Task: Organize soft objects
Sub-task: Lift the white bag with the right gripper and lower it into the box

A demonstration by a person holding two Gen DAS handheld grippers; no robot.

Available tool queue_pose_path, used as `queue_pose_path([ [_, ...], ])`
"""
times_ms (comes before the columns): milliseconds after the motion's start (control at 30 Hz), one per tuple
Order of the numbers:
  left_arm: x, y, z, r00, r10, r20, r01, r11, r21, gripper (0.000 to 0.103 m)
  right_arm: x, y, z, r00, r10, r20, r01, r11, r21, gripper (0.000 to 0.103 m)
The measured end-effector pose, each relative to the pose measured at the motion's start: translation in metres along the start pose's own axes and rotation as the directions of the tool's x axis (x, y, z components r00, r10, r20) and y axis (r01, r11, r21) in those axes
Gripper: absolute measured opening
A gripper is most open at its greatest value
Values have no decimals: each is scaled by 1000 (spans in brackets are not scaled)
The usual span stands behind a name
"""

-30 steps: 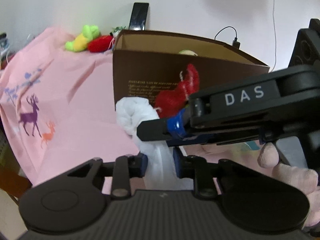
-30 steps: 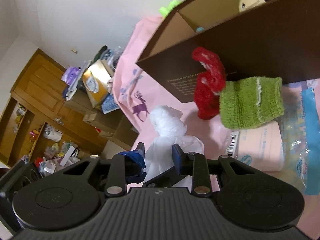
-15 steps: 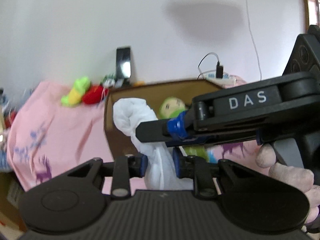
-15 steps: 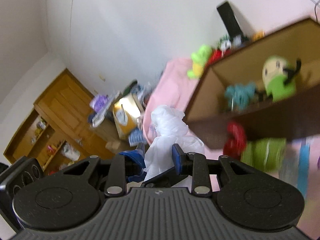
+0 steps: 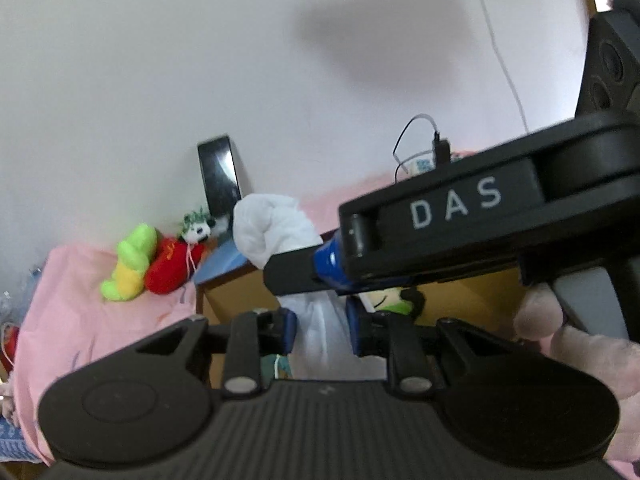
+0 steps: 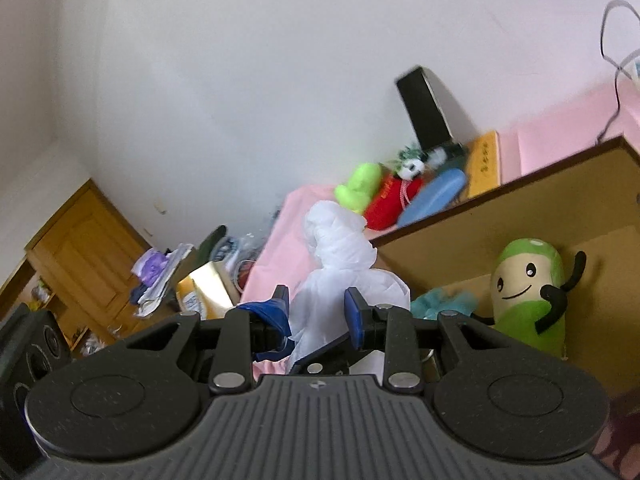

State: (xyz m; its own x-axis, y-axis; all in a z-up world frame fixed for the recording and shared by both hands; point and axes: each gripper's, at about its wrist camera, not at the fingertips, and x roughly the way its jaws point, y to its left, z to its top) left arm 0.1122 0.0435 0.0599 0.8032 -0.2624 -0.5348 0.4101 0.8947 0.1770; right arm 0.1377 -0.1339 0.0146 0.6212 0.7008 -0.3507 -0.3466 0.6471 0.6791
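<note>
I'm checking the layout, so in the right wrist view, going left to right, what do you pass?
Wooden cabinet → white cloth held in the right gripper → green plush toy inside the cardboard box.

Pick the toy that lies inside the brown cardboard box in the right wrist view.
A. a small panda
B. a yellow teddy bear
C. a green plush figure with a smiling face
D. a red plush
C: the green plush figure leans against the inner wall of the cardboard box.
</note>
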Motion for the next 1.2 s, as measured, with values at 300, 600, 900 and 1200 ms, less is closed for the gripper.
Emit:
queue_pose_path([
  [300, 65, 20, -8, 988, 26, -153, -30, 999, -22, 22, 52, -33, 9, 990, -36, -134, 48, 995, 85, 13],
  [600, 86, 25, -26, 975, 34, -219, -45, 998, -42, 42, 76, -57, 4, 972, -51, -229, 85, 986, 141, 17],
  [900, 85, 24, -33, 972, 67, -226, -81, 995, -53, 60, 76, -60, 2, 964, -99, -246, 139, 978, 155, 18],
  [1200, 59, 23, -28, 977, 101, -190, -120, 988, -93, 61, 60, -62, 2, 965, -142, -221, 176, 974, 141, 18],
])
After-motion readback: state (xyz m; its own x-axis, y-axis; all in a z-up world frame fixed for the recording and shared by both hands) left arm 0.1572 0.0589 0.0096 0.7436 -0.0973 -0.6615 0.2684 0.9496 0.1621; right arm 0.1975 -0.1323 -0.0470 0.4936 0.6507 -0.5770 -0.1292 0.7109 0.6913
